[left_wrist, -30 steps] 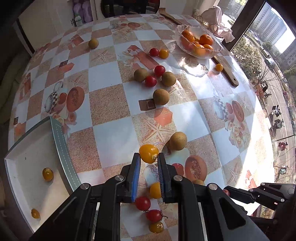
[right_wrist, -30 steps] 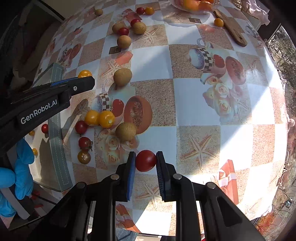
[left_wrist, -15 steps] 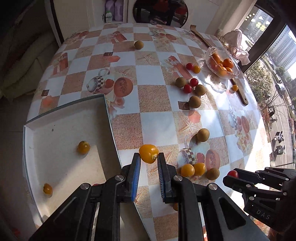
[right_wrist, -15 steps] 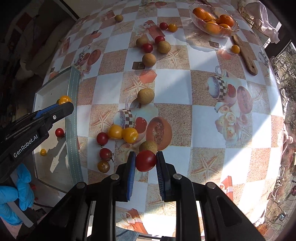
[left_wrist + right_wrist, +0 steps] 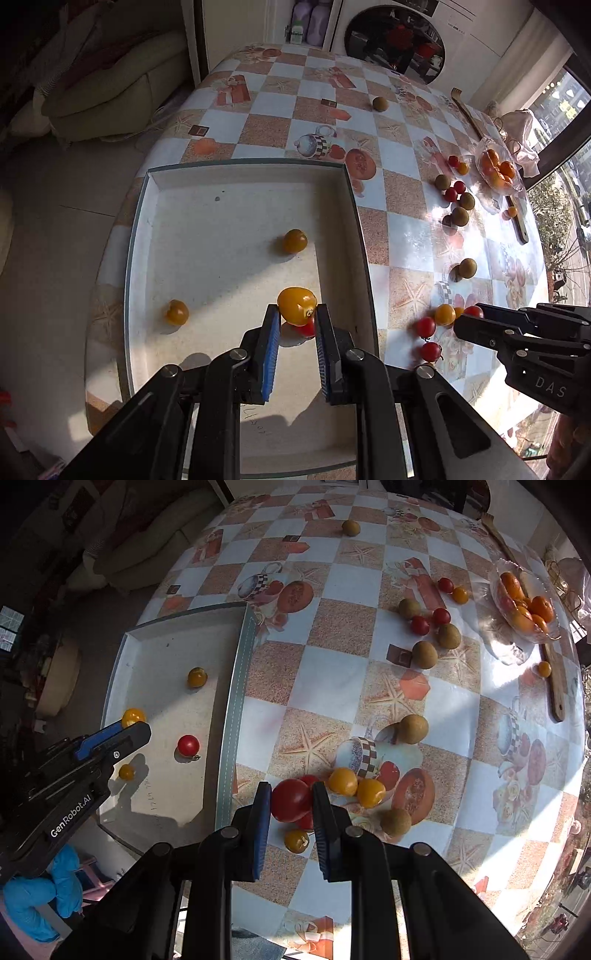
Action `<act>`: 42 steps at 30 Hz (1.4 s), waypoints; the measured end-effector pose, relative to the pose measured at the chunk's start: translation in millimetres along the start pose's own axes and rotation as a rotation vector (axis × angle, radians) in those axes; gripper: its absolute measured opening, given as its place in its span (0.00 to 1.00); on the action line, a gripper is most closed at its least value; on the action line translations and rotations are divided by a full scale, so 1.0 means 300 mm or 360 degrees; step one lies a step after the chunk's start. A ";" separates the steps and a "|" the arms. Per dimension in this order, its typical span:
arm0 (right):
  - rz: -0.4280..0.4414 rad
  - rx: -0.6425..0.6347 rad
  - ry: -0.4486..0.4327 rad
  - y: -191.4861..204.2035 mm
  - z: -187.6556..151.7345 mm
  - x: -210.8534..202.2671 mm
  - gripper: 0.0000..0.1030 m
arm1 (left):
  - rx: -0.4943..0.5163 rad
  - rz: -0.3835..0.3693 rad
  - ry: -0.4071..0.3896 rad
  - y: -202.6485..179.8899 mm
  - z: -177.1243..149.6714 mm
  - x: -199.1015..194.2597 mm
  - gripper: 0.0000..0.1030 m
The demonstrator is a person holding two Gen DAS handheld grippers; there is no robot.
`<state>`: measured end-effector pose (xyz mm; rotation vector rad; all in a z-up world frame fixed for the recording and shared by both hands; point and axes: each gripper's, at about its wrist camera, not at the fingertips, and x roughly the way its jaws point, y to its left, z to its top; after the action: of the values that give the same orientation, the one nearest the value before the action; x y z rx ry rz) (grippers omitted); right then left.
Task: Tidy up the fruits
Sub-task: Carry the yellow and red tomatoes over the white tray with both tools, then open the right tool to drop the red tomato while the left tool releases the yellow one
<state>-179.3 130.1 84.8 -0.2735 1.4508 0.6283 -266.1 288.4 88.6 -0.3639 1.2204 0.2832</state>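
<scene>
My left gripper [image 5: 295, 316] is shut on a yellow tomato [image 5: 296, 305] and holds it over the white tray [image 5: 236, 170], above a red tomato [image 5: 306, 328] lying in it. Two orange tomatoes [image 5: 294, 240] [image 5: 177, 312] also lie in the tray. My right gripper [image 5: 289, 800] is shut on a red tomato [image 5: 290, 799] above the table, just right of the tray's rim [image 5: 236, 686]. It hangs over a cluster of red and yellow tomatoes [image 5: 343, 781]. The left gripper also shows in the right wrist view [image 5: 127, 725].
Brown round fruits [image 5: 413, 729] and red tomatoes [image 5: 420, 625] are scattered across the checkered table. A glass bowl of oranges [image 5: 524, 603] and a wooden utensil [image 5: 554, 686] sit at the far right. A sofa [image 5: 107, 85] stands beyond the table's left edge.
My left gripper has carried the yellow tomato leftward from the table to above the tray. My right gripper has moved left toward the tray's rim with the red tomato.
</scene>
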 end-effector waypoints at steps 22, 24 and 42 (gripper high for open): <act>0.0063 -0.0345 0.0264 0.373 0.026 0.264 0.23 | -0.0196 0.0114 0.0187 0.230 -0.278 0.081 0.20; 0.0045 -0.0346 0.0282 0.376 0.023 0.287 0.24 | -0.0175 0.0125 0.0187 0.227 -0.283 0.090 0.20; -0.0051 -0.0491 0.0300 0.464 -0.001 0.356 0.57 | -0.0127 0.0160 0.0245 0.200 -0.272 0.132 0.21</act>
<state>-256.6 267.5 7.9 -0.6095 1.5234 0.8178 -347.6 309.3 19.6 -0.3997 1.3841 0.3968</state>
